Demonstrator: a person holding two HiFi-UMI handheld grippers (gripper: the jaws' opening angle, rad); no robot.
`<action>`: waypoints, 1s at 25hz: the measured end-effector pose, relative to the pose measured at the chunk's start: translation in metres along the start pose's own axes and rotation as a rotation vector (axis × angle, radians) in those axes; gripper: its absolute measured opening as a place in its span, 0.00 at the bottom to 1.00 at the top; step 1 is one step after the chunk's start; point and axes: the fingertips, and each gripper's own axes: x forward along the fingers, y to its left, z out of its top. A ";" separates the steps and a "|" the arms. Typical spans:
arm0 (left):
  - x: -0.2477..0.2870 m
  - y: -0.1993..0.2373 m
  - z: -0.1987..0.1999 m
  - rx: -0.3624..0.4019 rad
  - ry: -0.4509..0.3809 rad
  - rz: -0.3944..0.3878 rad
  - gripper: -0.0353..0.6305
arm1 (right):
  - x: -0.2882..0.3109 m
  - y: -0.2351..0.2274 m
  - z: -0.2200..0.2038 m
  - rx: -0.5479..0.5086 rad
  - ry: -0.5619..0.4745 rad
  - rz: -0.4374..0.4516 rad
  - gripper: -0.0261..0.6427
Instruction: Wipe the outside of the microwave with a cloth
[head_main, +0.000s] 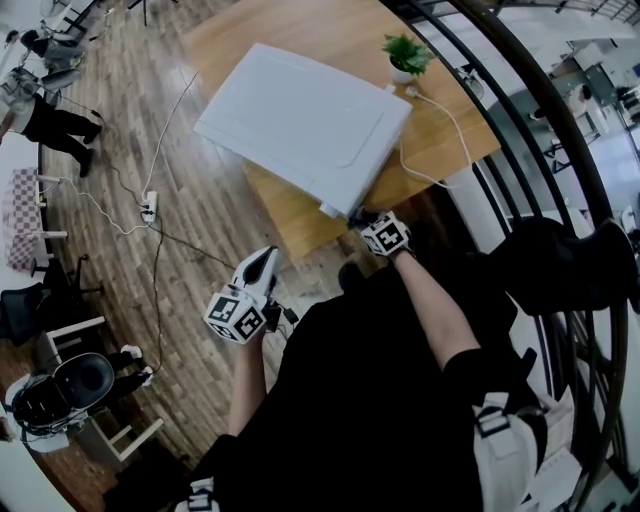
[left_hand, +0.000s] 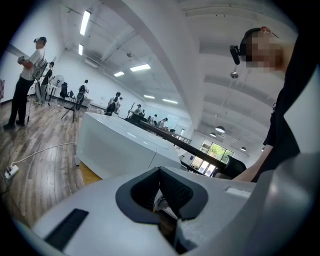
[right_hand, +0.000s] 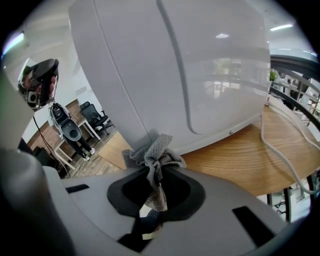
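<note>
The grey cloth (right_hand: 155, 151) sat bunched against the lower front corner of the white microwave (head_main: 300, 125), pinched tight in the right gripper (right_hand: 155, 186). The microwave stood on a wooden table (head_main: 300, 228), its smooth casing filling the right gripper view. The left gripper (head_main: 263, 262) hung off to the side, jaws pressed together, empty. Behind were a potted plant (head_main: 405, 55) and a white cable (head_main: 441, 112).

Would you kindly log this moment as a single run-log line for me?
right gripper: shut on cloth, at lower corner of microwave | left gripper: shut, empty, away from microwave
</note>
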 end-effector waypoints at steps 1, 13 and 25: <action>-0.001 0.000 -0.001 -0.004 0.003 -0.001 0.06 | 0.000 0.003 -0.001 0.000 -0.001 0.000 0.10; -0.003 -0.001 -0.005 -0.003 0.016 -0.035 0.06 | 0.003 0.042 -0.016 -0.018 0.007 0.077 0.11; 0.004 -0.001 -0.014 -0.009 0.012 -0.062 0.06 | -0.019 0.075 -0.020 -0.080 -0.027 0.149 0.11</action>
